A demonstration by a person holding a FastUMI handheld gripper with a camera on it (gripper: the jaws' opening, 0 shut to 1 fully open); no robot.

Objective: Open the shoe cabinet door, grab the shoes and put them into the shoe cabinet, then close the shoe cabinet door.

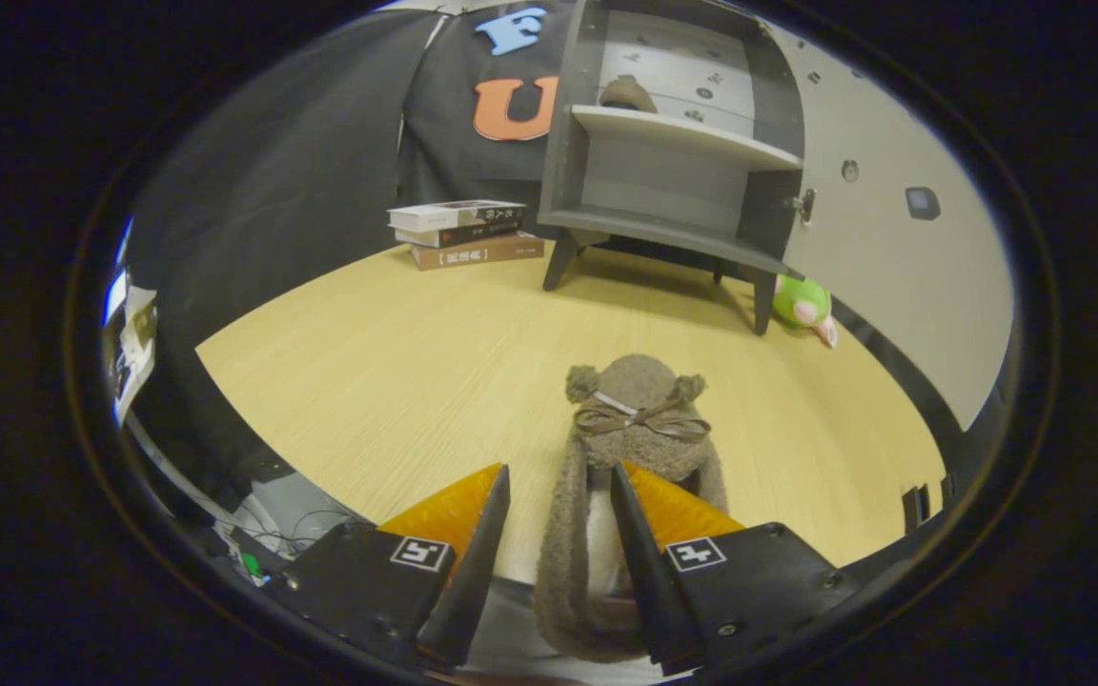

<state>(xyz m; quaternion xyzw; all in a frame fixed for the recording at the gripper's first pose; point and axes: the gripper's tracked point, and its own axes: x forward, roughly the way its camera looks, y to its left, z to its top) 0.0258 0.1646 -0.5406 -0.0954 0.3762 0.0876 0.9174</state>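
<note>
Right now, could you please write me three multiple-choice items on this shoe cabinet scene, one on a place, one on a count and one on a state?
1. Where is the brown fuzzy slipper nearest the tongs?
A. On the cabinet's bottom shelf
B. On the wooden table, with its heel end between the tongs' fingers
C. On top of the stacked books

2. How many books are in the stack left of the shoe cabinet?
A. One
B. Three
C. Six

3. What state is the cabinet door in?
A. Swung open
B. Shut
C. Removed and lying on the table

Answers: 1 B, the slipper lies on the table and runs back between the fingers, which look spread with a gap on one side. 2 B, three spines are stacked. 3 A, both shelves are exposed and another slipper sits on the upper one.
</note>
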